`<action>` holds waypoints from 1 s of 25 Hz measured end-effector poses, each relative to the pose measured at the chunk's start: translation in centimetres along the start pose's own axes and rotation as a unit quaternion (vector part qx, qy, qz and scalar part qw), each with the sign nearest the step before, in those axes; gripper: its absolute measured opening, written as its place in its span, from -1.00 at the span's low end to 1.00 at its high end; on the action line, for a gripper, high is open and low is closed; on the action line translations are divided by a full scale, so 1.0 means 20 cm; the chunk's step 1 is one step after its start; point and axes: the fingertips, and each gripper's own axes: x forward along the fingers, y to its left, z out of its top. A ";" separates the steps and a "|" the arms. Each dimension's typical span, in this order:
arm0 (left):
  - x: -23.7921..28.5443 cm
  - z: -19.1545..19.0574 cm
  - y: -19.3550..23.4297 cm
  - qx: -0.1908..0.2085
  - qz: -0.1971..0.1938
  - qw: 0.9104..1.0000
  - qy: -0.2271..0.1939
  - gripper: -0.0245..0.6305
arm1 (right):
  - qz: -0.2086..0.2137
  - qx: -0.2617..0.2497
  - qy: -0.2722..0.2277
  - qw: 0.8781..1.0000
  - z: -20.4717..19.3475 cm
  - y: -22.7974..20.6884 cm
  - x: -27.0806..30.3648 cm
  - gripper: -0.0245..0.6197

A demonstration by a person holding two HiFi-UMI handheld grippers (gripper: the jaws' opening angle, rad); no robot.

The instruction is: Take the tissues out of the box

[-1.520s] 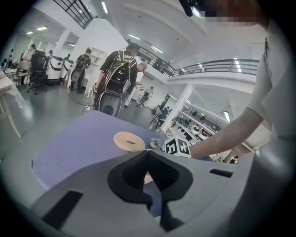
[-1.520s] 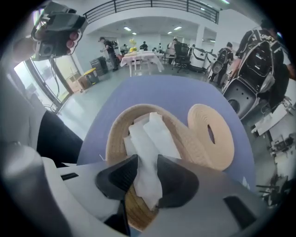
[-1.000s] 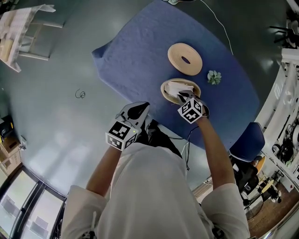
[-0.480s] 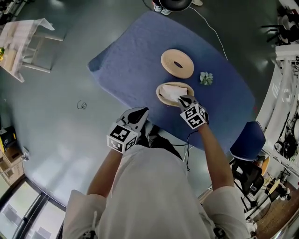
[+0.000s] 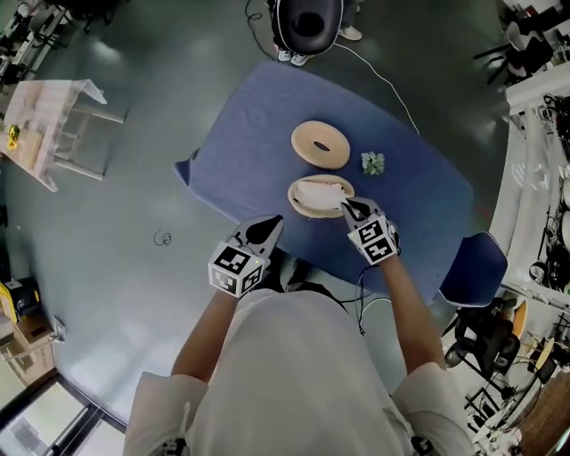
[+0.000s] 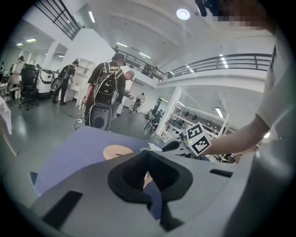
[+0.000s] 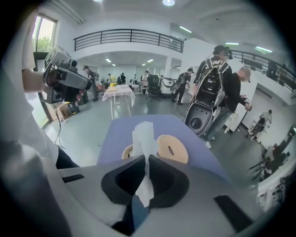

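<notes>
A round wooden box (image 5: pixel 305 206) stands on the blue-clothed table (image 5: pixel 258 116), with white tissue (image 5: pixel 316 191) bunched in it. Its ring-shaped lid (image 5: pixel 319 144) lies just beyond. My right gripper (image 5: pixel 346 207) is at the box's near right rim, shut on a tissue (image 7: pixel 144 139) that stands up between its jaws, with the box (image 7: pixel 126 151) and lid (image 7: pixel 172 149) behind. My left gripper (image 5: pixel 272 223) hangs at the table's near edge, left of the box, shut with nothing in it. The left gripper view shows its jaws (image 6: pixel 148 155) closed, and the lid (image 6: pixel 118 151) ahead.
A small green thing (image 5: pixel 372 162) lies right of the lid. A blue chair (image 5: pixel 472 267) stands off the table's right corner, a black case (image 5: pixel 307 22) at its far side, a white table (image 5: pixel 53 125) far left. People stand in the hall behind.
The head view has swung, so the table sits farther up the frame. The right gripper stays shut on the tissue at the box; the left gripper has kept its place.
</notes>
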 end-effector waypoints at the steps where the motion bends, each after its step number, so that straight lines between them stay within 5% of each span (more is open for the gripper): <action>1: 0.00 0.02 -0.02 0.004 -0.003 1.000 -0.002 -0.90 | -0.006 0.007 -0.007 1.000 0.02 -0.01 -0.04 -0.79; 11: -0.06 0.21 -0.12 0.031 -0.021 0.999 -0.035 -0.90 | -0.075 0.069 -0.097 0.990 0.19 -0.06 -0.50 -0.79; 25: -0.20 0.50 -0.25 0.074 -0.021 0.992 -0.098 -0.90 | -0.151 0.139 -0.217 0.954 0.30 -0.13 -1.14 -0.79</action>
